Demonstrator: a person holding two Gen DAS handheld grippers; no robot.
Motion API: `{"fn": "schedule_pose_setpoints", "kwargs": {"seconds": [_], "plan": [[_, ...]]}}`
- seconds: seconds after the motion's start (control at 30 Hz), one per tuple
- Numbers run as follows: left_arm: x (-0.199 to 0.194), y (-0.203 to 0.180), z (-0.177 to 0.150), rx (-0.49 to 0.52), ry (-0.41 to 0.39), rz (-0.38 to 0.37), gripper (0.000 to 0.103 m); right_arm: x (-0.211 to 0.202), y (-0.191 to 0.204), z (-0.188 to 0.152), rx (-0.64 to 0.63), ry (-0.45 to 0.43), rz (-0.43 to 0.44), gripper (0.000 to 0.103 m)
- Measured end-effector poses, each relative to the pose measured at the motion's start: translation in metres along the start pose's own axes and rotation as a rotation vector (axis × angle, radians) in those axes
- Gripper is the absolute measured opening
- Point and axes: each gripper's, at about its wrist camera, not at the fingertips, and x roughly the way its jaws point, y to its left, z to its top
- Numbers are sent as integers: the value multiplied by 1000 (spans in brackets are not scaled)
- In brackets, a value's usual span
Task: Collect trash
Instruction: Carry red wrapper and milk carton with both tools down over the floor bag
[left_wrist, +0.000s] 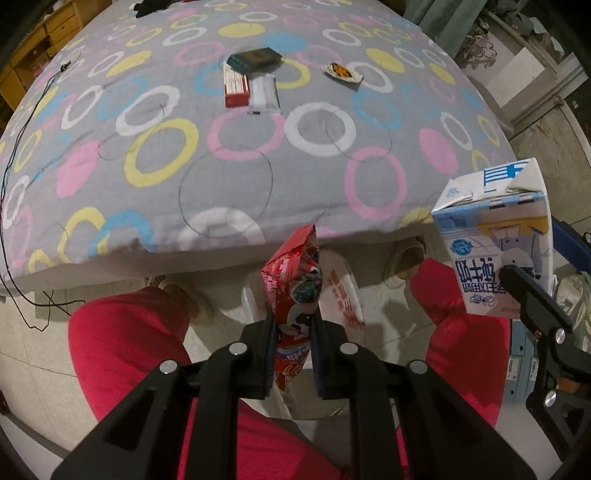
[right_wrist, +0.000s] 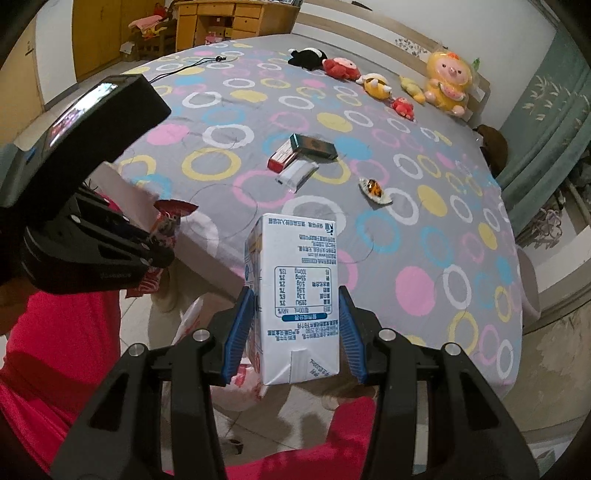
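My left gripper (left_wrist: 293, 325) is shut on a red snack wrapper (left_wrist: 295, 284) and holds it above a clear plastic bag (left_wrist: 340, 295) on the floor between the person's red-clad knees. My right gripper (right_wrist: 297, 314) is shut on a white and blue milk carton (right_wrist: 295, 295), held upside down near the bed's edge; the carton also shows in the left wrist view (left_wrist: 495, 243). On the bed (left_wrist: 258, 166) lie a dark green box (left_wrist: 255, 57), a red and white box (left_wrist: 236, 86), a white packet (left_wrist: 264, 92) and an orange and white wrapper (left_wrist: 341, 72).
Several plush toys (right_wrist: 443, 81) line the far side of the bed. A black cable (left_wrist: 22, 122) runs along the bed's left side. Wooden drawers (right_wrist: 229, 18) stand beyond the bed. A green curtain (right_wrist: 546, 129) hangs at the right.
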Motion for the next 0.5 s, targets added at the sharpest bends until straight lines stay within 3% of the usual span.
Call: {"fn": "schedule_pose_setpoints", "kwargs": {"seconds": [0.5], "plan": [[52, -4, -23, -58, 81, -33, 16, 39, 14, -34, 41, 67, 34, 45]]}}
